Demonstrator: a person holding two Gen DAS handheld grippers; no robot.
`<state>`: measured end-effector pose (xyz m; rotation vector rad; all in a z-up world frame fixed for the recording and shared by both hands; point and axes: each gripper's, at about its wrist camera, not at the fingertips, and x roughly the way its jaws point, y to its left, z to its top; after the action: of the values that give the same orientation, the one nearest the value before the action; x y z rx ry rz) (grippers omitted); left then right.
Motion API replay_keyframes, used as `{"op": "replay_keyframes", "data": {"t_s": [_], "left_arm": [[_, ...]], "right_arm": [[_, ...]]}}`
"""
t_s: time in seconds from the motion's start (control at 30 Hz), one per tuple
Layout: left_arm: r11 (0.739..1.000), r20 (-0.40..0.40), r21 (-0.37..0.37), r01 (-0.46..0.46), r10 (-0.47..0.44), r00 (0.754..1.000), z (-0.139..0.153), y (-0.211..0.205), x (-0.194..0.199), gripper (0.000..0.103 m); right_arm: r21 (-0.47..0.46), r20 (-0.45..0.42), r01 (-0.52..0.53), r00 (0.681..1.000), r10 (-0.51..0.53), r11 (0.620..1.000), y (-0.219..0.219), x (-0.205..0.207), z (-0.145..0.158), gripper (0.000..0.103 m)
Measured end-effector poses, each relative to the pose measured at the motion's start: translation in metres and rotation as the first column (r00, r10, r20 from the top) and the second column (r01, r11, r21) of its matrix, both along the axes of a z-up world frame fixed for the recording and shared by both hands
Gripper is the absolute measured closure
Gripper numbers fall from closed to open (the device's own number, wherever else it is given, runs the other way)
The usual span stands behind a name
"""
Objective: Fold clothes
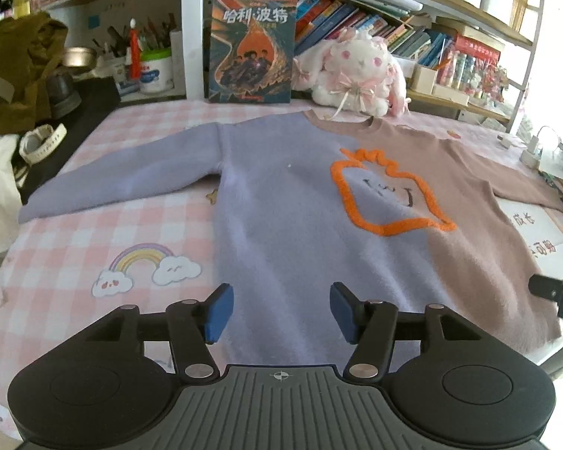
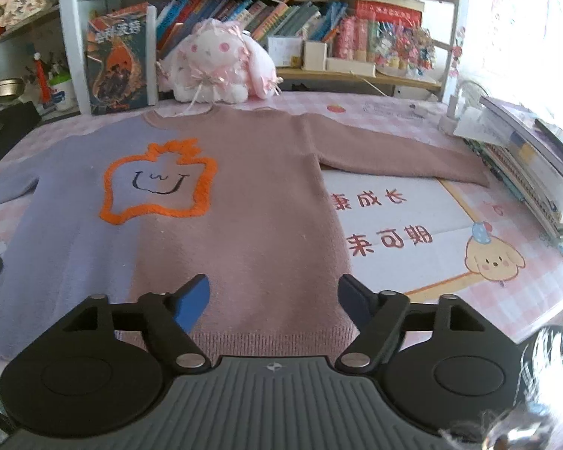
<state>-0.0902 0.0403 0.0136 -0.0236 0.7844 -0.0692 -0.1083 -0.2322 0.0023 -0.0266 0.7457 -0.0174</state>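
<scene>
A two-tone sweater, lilac on one half and dusty pink on the other, lies flat and face up on a pink checked tablecloth, both sleeves spread wide, its ribbed hem near the front edge. Bare cloth flanks both sides. The left wrist view alone shows a white watch beside the lilac sleeve; the right wrist view alone shows stacked books past the pink cuff. The left gripper and right gripper hover over the hem, jaws spread wide, grasping nothing.
</scene>
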Motion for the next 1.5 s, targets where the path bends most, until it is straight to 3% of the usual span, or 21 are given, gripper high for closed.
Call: {"op": "replay_keyframes", "data": {"t_s": [0.07,0.13,0.3,0.8,1.1,1.5], "left_arm": [[1.000,0.007,0.029,0.005,-0.005,1.000,0.003,-0.010,-0.003,0.031],[0.998,0.010,0.053,0.014,-0.014,1.000,0.004,-0.020,-0.006,0.027],[0.993,0.013,0.111,0.034,-0.036,0.999,0.005,-0.044,-0.016,0.025],[0.981,-0.032,0.169,0.096,-0.092,0.995,-0.003,-0.060,-0.025,0.022],[0.979,-0.007,0.159,0.129,-0.130,0.992,-0.006,-0.010,-0.008,0.021],[0.988,-0.017,0.067,0.140,-0.139,0.990,-0.006,0.103,0.040,0.016]], "right_arm": [[-0.007,0.013,-0.008,1.000,0.008,1.000,0.002,-0.003,0.002,0.020],[-0.014,0.025,-0.016,1.000,0.017,1.000,0.005,-0.007,0.004,0.018],[0.007,0.032,-0.018,0.999,0.018,1.000,-0.008,-0.009,0.002,0.015],[0.038,-0.016,-0.021,1.000,0.022,0.999,-0.018,-0.021,-0.014,0.013],[0.011,-0.005,0.022,1.000,-0.022,1.000,0.020,-0.015,-0.011,0.012],[-0.050,0.021,0.120,0.993,-0.119,0.991,0.125,-0.012,-0.007,0.010]]}}
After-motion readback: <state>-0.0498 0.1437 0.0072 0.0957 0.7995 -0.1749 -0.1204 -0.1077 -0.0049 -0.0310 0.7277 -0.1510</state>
